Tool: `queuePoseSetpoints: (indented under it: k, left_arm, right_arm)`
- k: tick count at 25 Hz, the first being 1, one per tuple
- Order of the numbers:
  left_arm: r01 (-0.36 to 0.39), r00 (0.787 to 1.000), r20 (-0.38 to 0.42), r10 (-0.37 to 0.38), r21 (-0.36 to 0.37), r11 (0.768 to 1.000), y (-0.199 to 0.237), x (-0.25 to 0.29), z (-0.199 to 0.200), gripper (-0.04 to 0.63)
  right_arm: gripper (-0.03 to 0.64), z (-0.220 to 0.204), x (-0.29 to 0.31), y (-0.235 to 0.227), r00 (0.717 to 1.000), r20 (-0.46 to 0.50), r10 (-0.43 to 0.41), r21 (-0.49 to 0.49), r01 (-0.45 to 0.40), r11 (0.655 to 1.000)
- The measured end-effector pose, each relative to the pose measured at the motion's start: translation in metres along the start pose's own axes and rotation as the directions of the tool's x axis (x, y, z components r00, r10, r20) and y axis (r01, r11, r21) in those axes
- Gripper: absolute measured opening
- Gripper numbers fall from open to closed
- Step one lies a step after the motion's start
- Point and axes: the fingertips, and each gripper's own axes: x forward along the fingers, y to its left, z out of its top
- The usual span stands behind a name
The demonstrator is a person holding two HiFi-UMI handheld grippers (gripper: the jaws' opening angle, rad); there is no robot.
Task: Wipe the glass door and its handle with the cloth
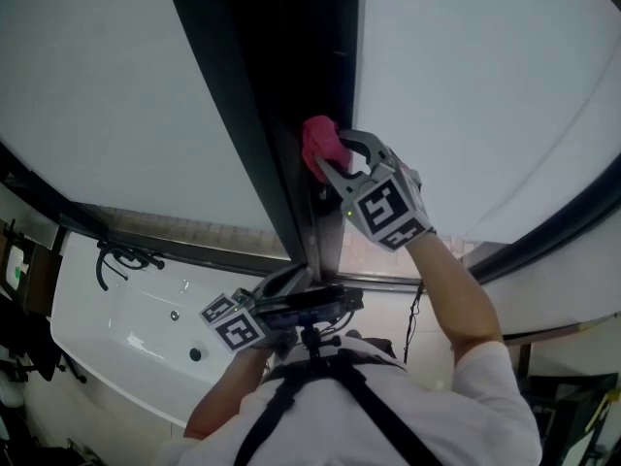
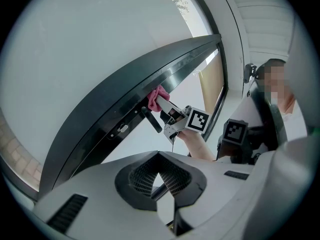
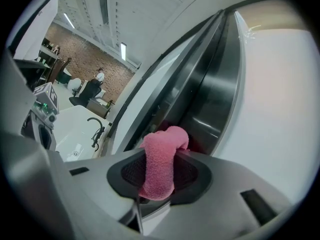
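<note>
Right gripper (image 1: 330,158) has its fingers clamped on the pink cloth (image 1: 318,144), pressed to the dark door frame (image 1: 281,115) right by the handle (image 2: 151,120) (left gripper (image 2: 159,159) fingers closed, empty), can't tell how much glass (image 1: 485,85) is wiped.

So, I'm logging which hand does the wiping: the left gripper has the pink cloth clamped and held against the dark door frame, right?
Not quite. It is the right gripper that has the pink cloth clamped and held against the dark door frame. The right gripper view shows the cloth between its jaws, while the left gripper holds nothing.
</note>
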Motion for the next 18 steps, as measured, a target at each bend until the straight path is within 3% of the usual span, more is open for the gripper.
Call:
queuePoseSetpoints:
  k: [4,9,18]
  left_arm:
    - [-0.001,1.0,-0.005,0.001,0.001,1.0,0.0,0.002,-0.001,-0.008]
    - [-0.001,1.0,-0.009,0.001,0.0,1.0,0.0,0.003,-0.004,-0.008]
    - [0.005,1.0,-0.017,-0.005,-0.002,1.0,-0.002,0.004,-0.006,-0.008]
  right_arm:
    - [0.107,-0.002,0.001,0.002,0.999,-0.028,0.022,0.025,-0.022,0.999]
    - [0.107,-0.026,0.004,0.021,0.987,-0.118,0.113,0.044,-0.108,0.993]
    - [0.107,-0.03,0.003,0.023,0.979,-0.137,0.148,0.073,-0.139,0.988]
